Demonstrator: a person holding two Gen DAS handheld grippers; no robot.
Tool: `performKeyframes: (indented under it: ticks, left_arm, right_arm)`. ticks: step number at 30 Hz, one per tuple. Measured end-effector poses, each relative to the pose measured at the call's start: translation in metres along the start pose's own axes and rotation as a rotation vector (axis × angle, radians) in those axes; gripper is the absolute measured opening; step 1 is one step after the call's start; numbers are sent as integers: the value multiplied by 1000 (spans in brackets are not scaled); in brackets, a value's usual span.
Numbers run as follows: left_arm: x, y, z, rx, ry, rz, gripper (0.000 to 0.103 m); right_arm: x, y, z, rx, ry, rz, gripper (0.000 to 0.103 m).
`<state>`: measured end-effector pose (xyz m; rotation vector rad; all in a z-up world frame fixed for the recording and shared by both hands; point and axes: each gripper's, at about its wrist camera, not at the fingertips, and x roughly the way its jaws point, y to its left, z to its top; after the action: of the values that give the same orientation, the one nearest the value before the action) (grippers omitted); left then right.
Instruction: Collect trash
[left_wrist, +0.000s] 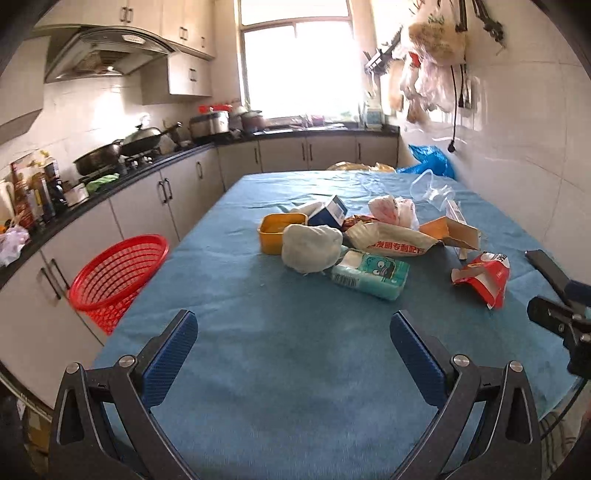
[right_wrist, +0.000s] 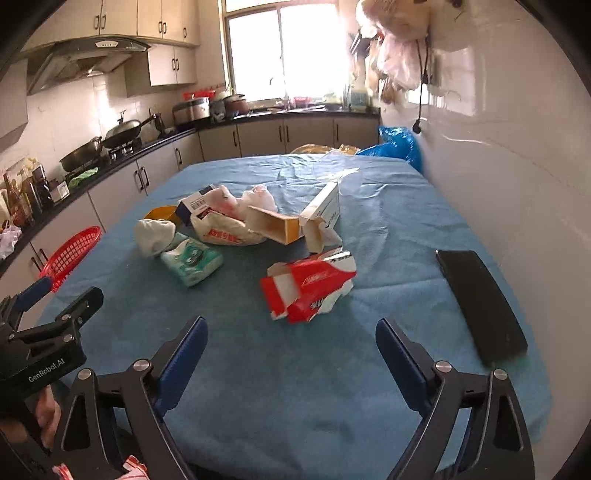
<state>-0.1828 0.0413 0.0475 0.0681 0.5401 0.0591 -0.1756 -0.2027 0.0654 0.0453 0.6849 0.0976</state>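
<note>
both ribbed-padded grippers, left gripper (left_wrist: 293, 341) and right gripper (right_wrist: 291, 345), gape empty over crumpled cartons (right_wrist: 308, 286).

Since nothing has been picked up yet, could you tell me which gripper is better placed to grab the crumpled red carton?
Right gripper: open, with the crumpled red carton directly ahead. For the left gripper, it lies far right.

Setting: home kitchen. Evidence: range hood (left_wrist: 107, 51) above woks (left_wrist: 122, 147) on a gas stove, cream wall cabinets (left_wrist: 184, 29), dark countertop (left_wrist: 155, 162) carrying bottles and what looks like a rice cooker (left_wrist: 210, 123), window (left_wrist: 303, 66), blue-clothed table (left_wrist: 280, 350).
</note>
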Motion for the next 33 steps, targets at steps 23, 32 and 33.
performKeyframes:
  ticks: [23,32,33]
  left_arm:
    - [-5,0,-8,-8,24,6,103]
    - [-6,3,-8,-12,27,5,103]
    - [-6,3,-8,-12,26,6,103]
  right_arm:
    - [-12,6,-12,-15,9,3,88]
    - [-9,5,-12,-10,20,10,88]
    - [-9,5,-13,-10,20,11,88]
